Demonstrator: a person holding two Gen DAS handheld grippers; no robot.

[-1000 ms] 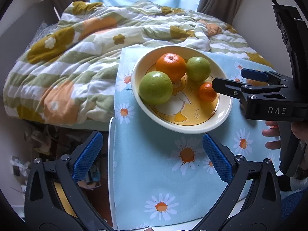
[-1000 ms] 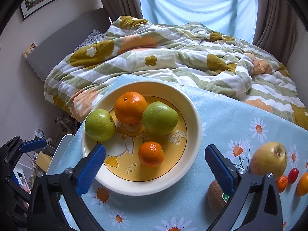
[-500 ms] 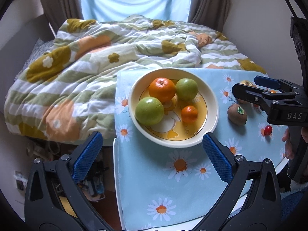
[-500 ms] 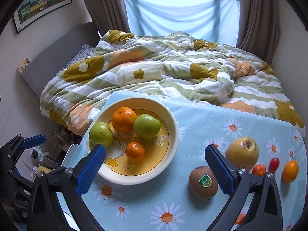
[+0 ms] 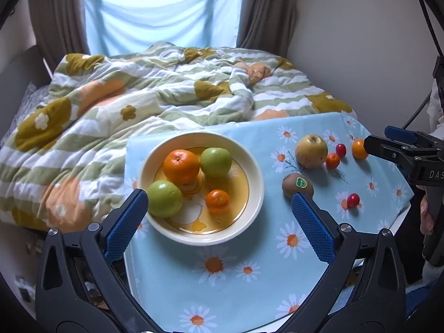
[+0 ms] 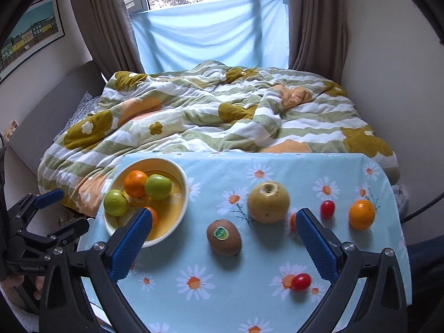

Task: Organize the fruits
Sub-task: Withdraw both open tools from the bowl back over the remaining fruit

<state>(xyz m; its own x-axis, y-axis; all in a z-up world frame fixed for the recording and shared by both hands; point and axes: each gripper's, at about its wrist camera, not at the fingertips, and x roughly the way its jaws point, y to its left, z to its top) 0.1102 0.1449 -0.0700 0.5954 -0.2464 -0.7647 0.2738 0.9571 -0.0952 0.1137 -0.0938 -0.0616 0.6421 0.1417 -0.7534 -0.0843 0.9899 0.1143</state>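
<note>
Leftmost, the bowl [image 6: 183, 191] sits at 10 o'clock on the bench [image 6: 222, 285], close to its left and far edges, holding two green apples, an orange [image 5: 181, 166] and a small mandarin [image 5: 218, 201]. Both the left gripper [image 5: 219, 223] and right gripper [image 6: 223, 242] hang spread wide and empty above the near edge. Right of the bowl lie the kiwi [image 6: 223, 237] and pear [image 6: 268, 202], with bare cloth between. Farther right, cherry tomatoes [image 6: 327, 209] and a loose orange [image 6: 361, 214] sit near the right edge; another tomato [image 6: 301, 281] lies at 5 o'clock.
</note>
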